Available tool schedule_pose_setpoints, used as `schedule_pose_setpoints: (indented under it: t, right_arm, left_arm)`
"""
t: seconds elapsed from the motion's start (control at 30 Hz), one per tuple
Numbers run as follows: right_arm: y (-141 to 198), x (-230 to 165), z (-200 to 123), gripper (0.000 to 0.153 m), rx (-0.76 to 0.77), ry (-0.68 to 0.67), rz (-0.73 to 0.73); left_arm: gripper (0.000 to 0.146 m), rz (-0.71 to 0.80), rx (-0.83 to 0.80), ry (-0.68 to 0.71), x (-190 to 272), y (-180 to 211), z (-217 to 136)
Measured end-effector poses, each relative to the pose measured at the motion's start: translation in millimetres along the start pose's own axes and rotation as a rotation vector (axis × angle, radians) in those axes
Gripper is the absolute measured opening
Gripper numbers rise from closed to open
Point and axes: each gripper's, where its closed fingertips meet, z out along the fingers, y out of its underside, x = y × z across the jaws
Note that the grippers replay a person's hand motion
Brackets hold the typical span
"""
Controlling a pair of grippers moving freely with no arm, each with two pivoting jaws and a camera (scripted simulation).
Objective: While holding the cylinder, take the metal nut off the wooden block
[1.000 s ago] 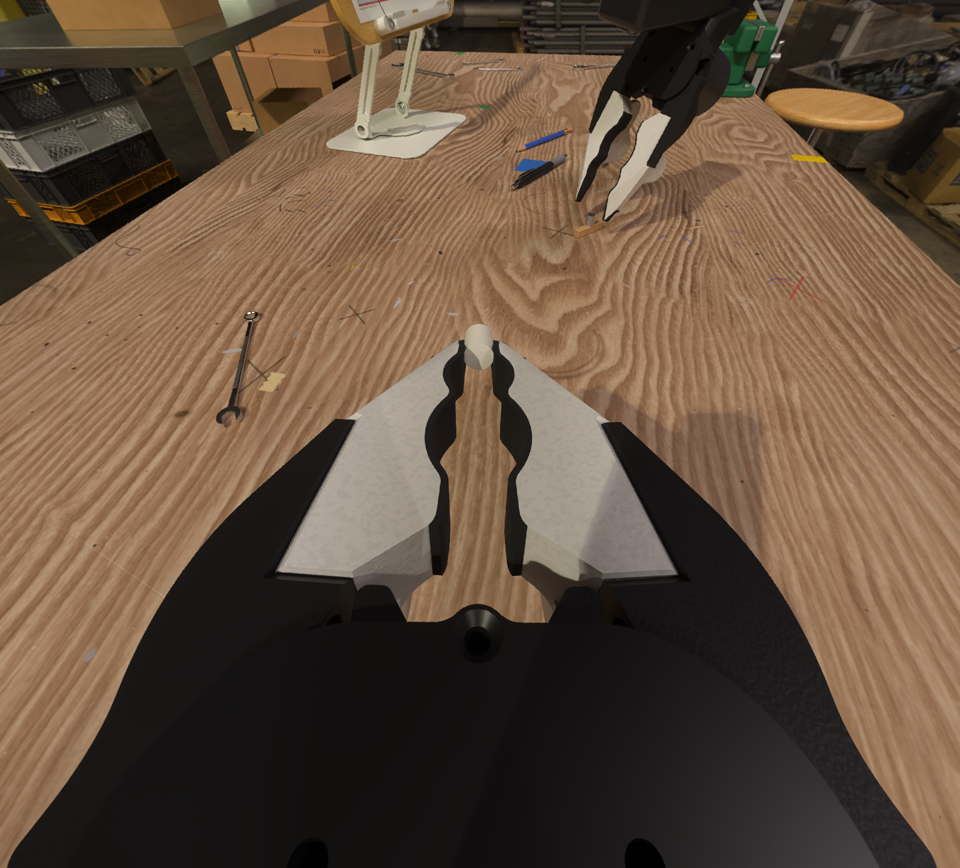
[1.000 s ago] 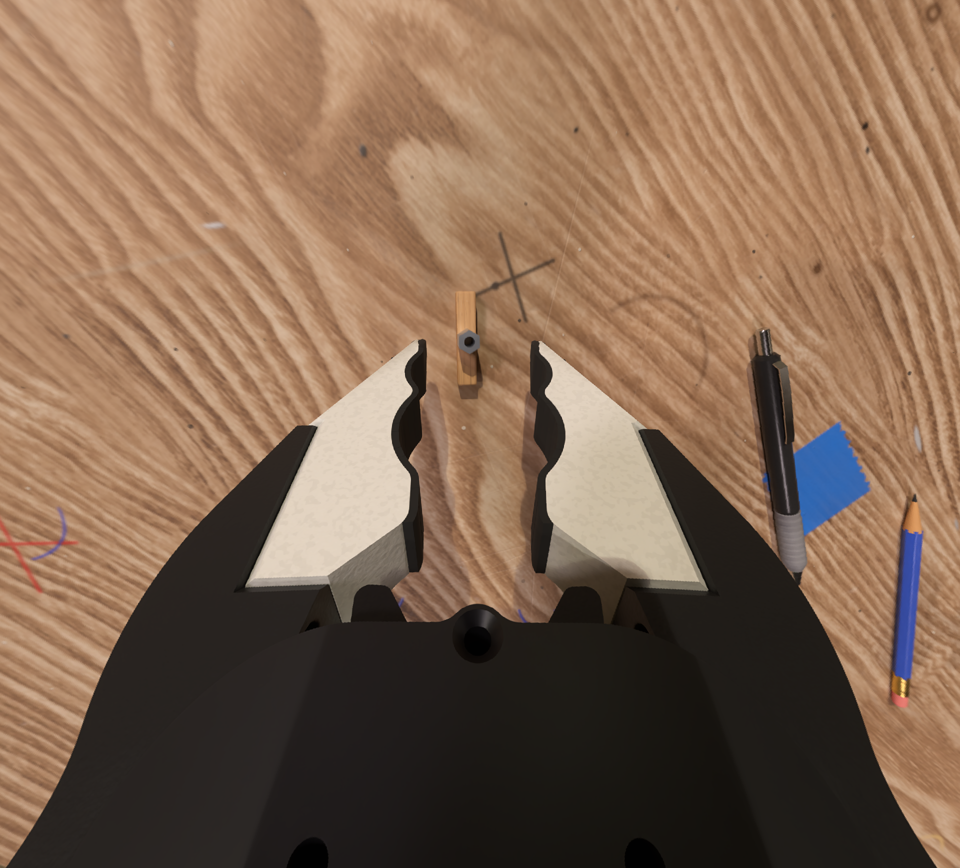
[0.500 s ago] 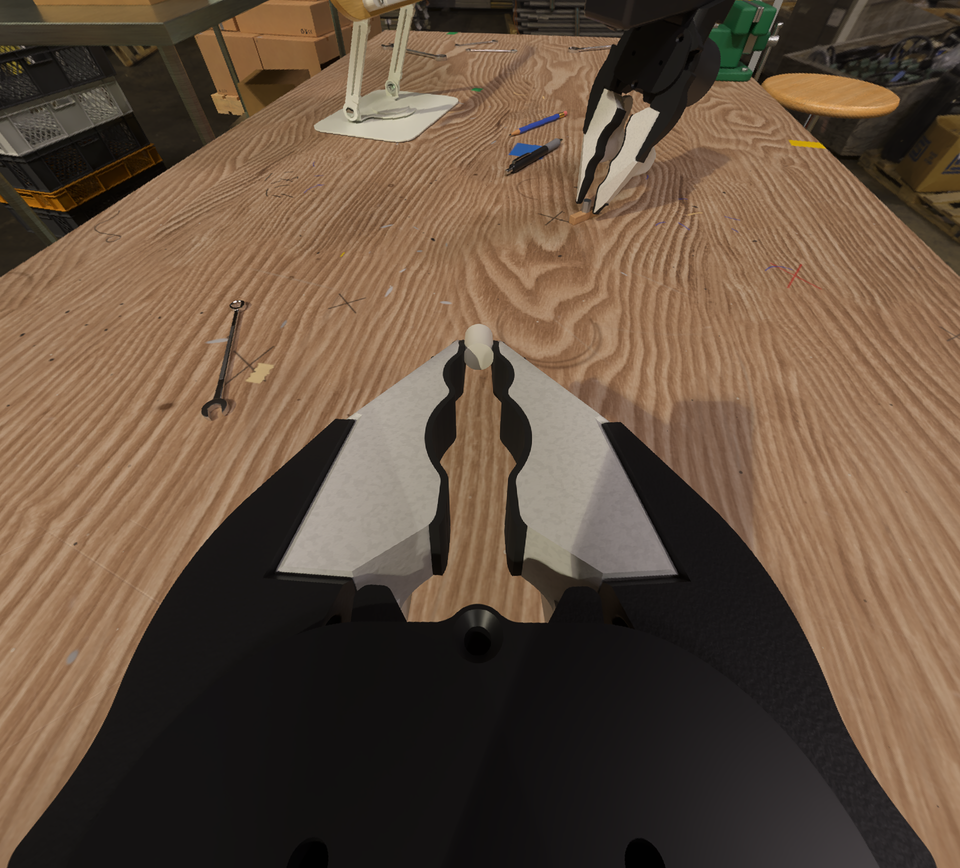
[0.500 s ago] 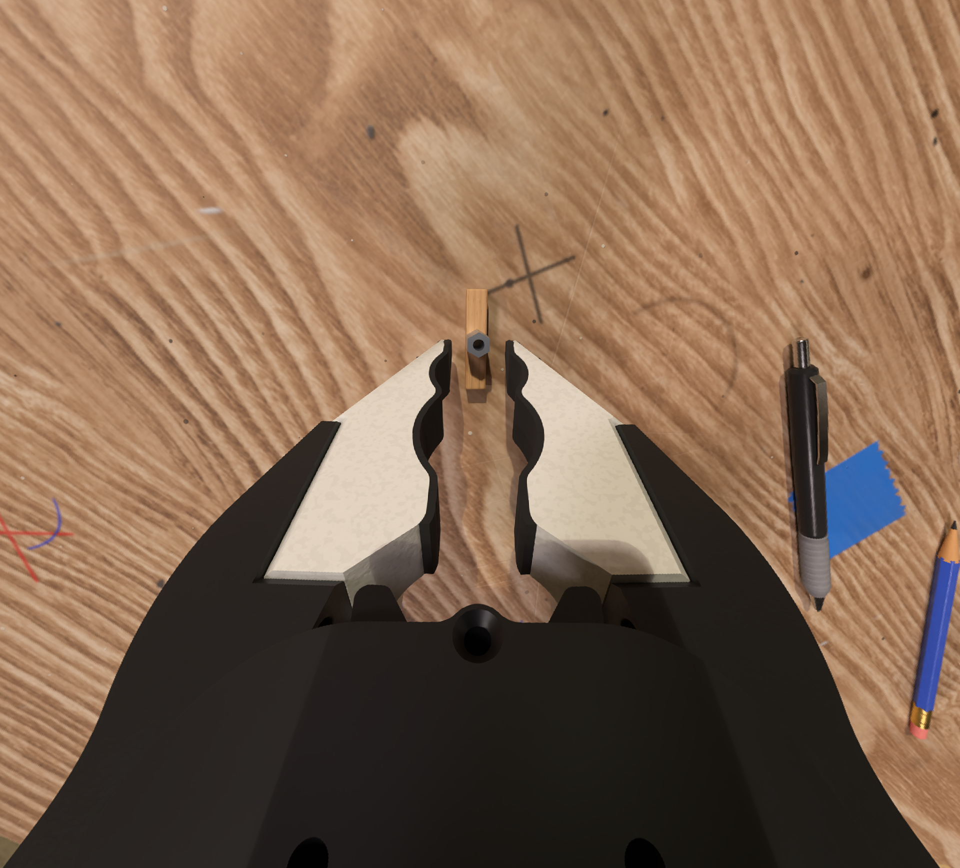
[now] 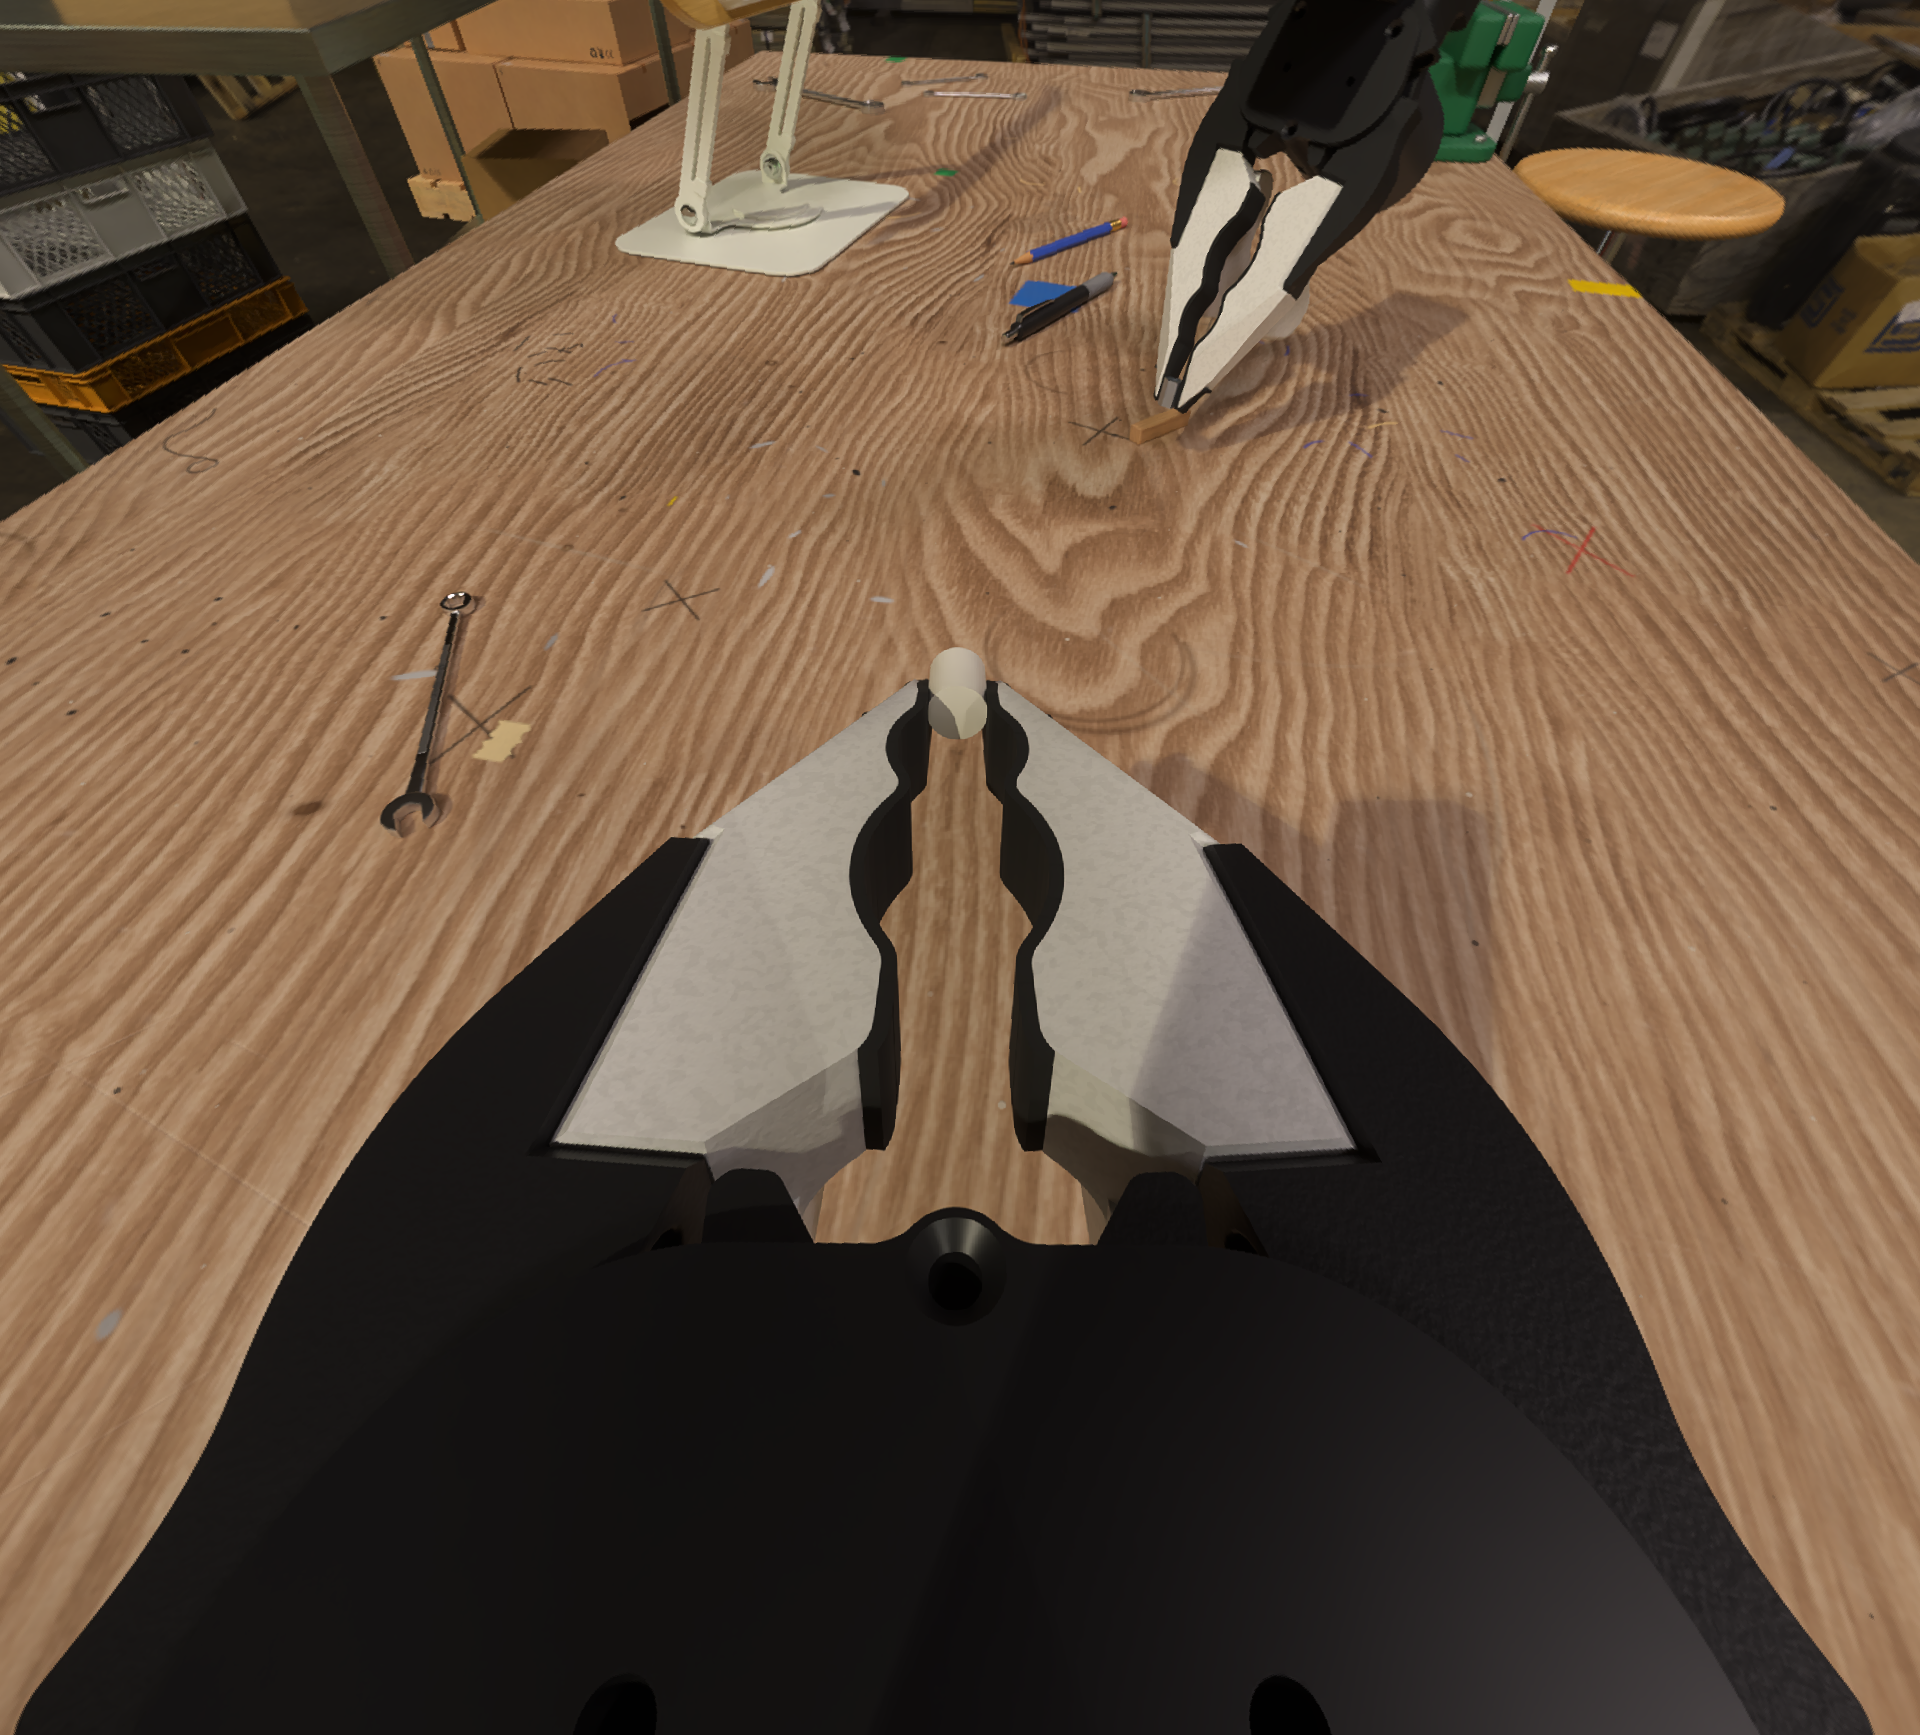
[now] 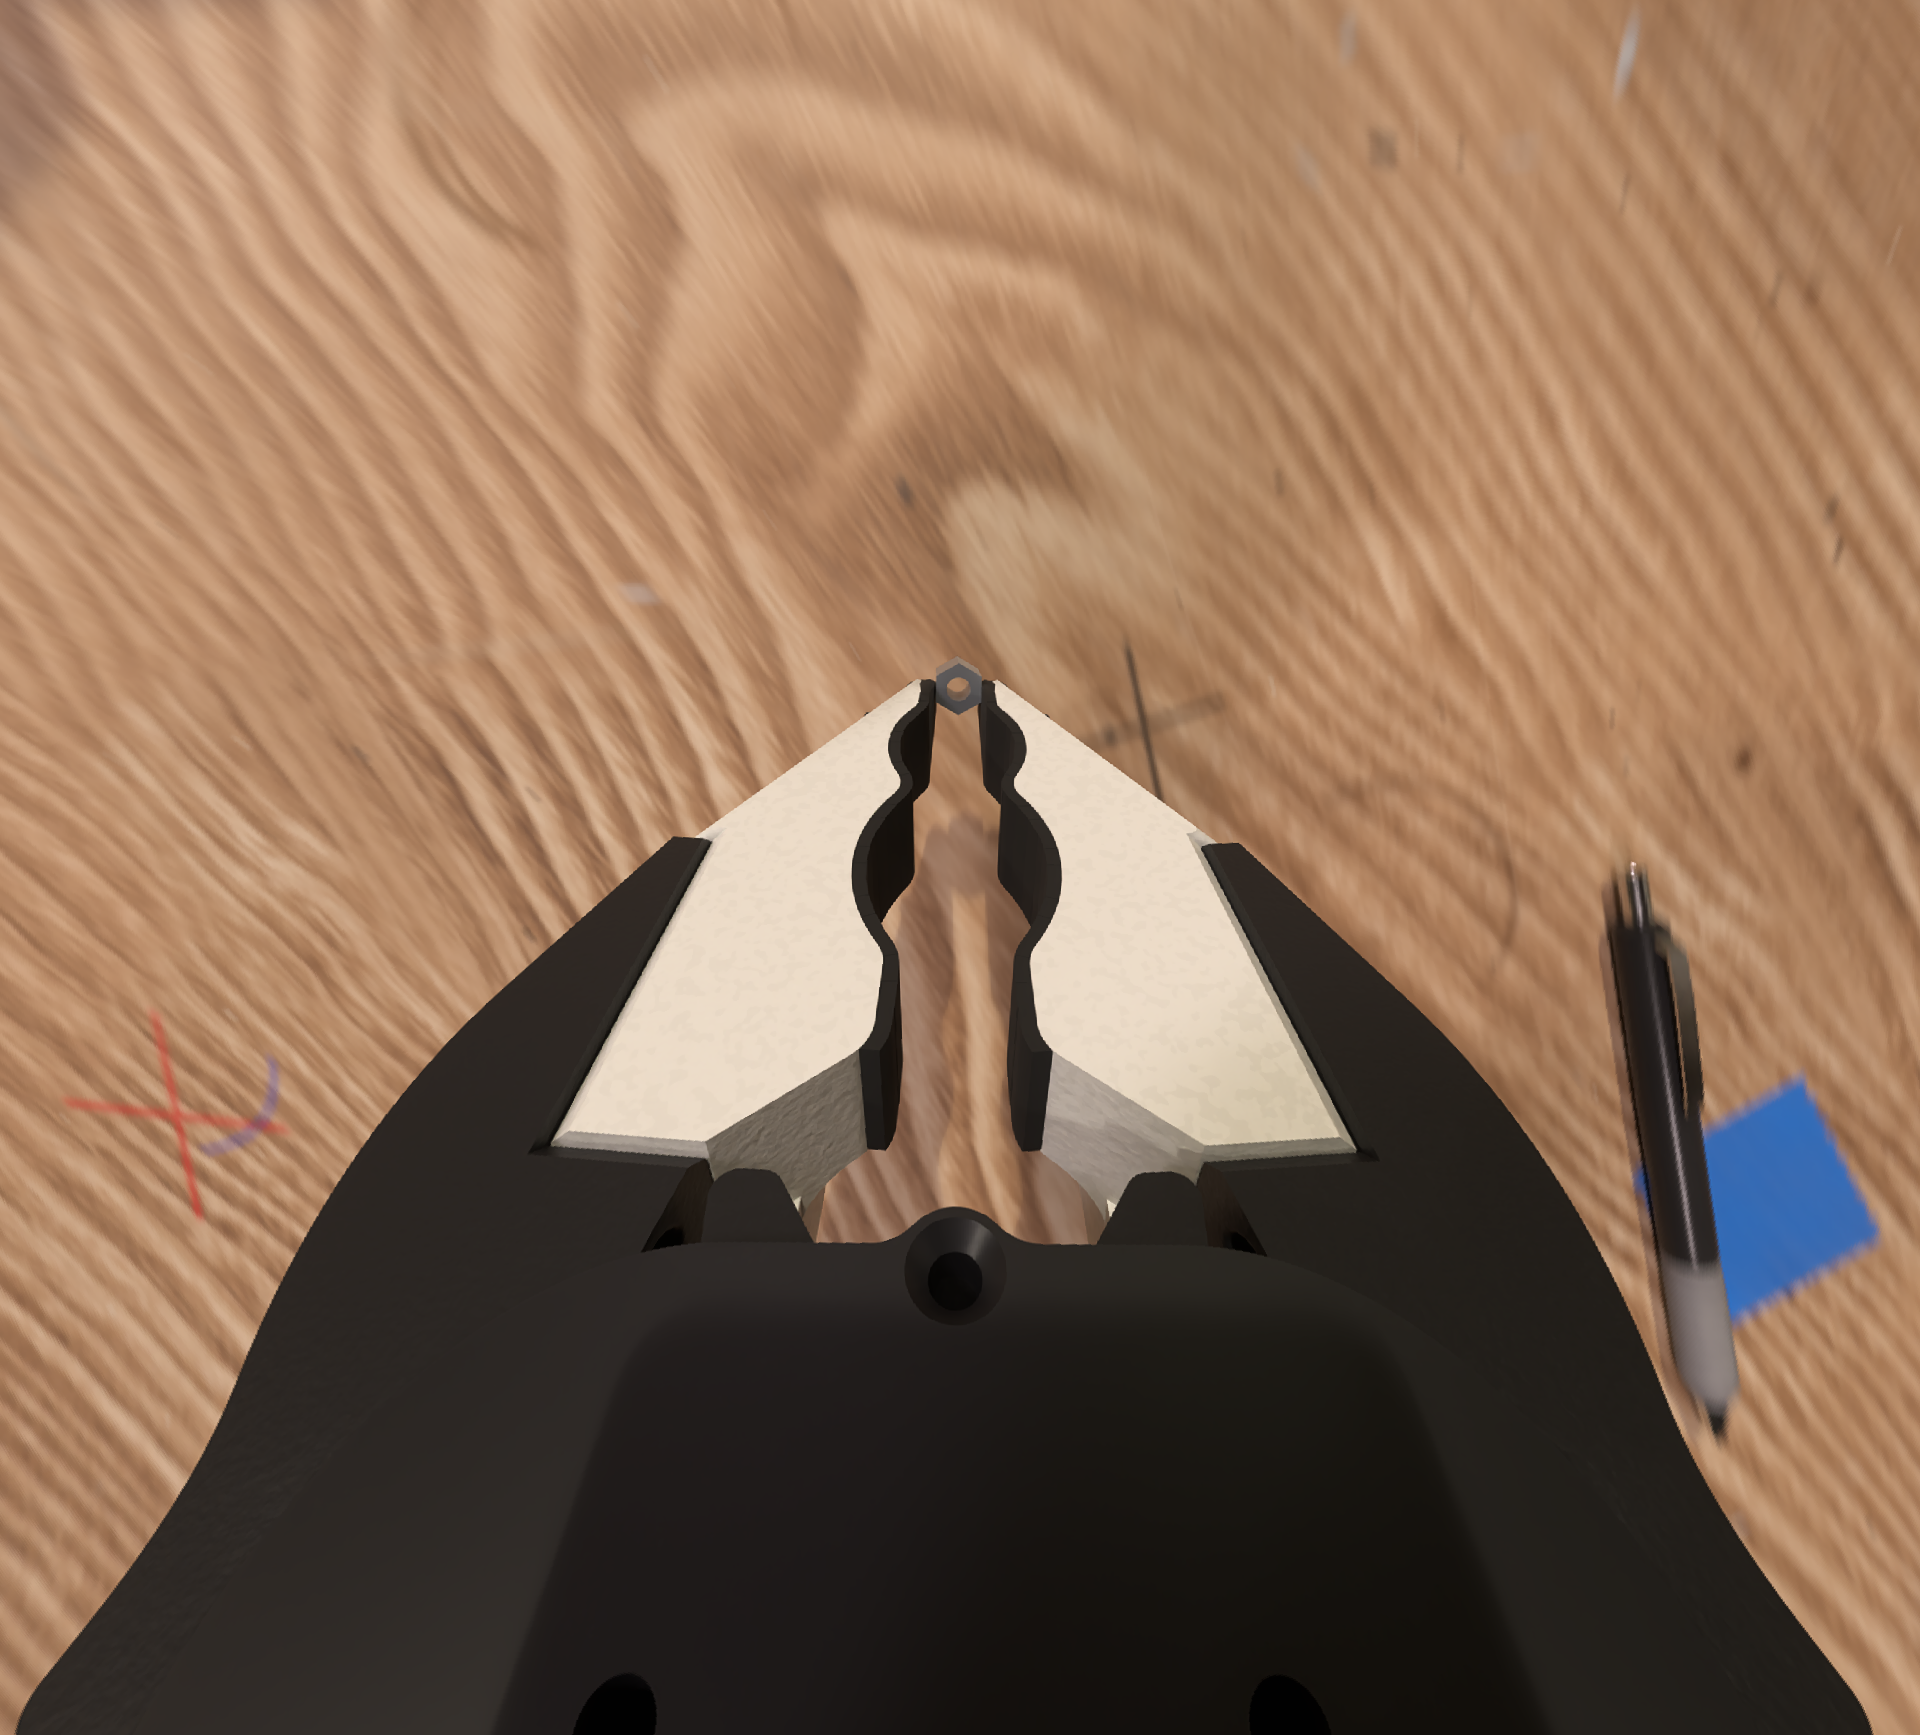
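Two grippers showed in the left wrist view: the left gripper (image 5: 956,698) clamped one cream cylinder (image 5: 956,694) at its tips, while the right gripper (image 5: 1182,399) stood over one wooden block (image 5: 1156,427) on the tabletop (image 5: 1351,750), near one wrench (image 5: 431,717), one pencil (image 5: 1070,240) and one pen (image 5: 1060,305).

One metal nut (image 6: 954,686) sat pinched between the right gripper's (image 6: 955,690) tips in the right wrist view, beside one blurred pen (image 6: 1668,1145); the block was hidden.

The left wrist view is aimed low along the long grained wooden table (image 5: 1351,750) toward distant shelving. The right wrist view is pointed steeply down, close. A black pen (image 5: 1055,305) (image 6: 1668,1155) on a blue paper scrap (image 5: 1034,293) (image 6: 1787,1197) is shared.
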Motion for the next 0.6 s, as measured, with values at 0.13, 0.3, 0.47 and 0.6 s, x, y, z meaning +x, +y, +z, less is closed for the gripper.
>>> schedule_pose_setpoints:
  t: [0.13, 0.3, 0.47, 0.6]
  right_arm:
    - [-65.8, -34.8, -10.5, 0.008, 0.272, 0.031, -0.147]
    - [-90.9, -66.7, -0.7, 0.008, 0.307, 0.016, -0.17]
    - [-31.4, -72.7, 22.7, 0.008, -0.079, -0.05, -0.168]
    - [-7.6, -70.0, 21.3, 0.008, -0.266, -0.003, -0.224]
  left_arm:
    - [0.009, -0.007, 0.013, 0.014, 5.1, -1.1, 2.1]
    - [0.009, -0.002, 0.011, 0.026, 9.8, -0.5, 3.5]
    - [0.009, 0.004, 0.008, 0.028, 11.0, -0.8, 3.4]
    - [0.009, 0.007, 0.001, 0.028, 11.2, 0.5, 4.0]
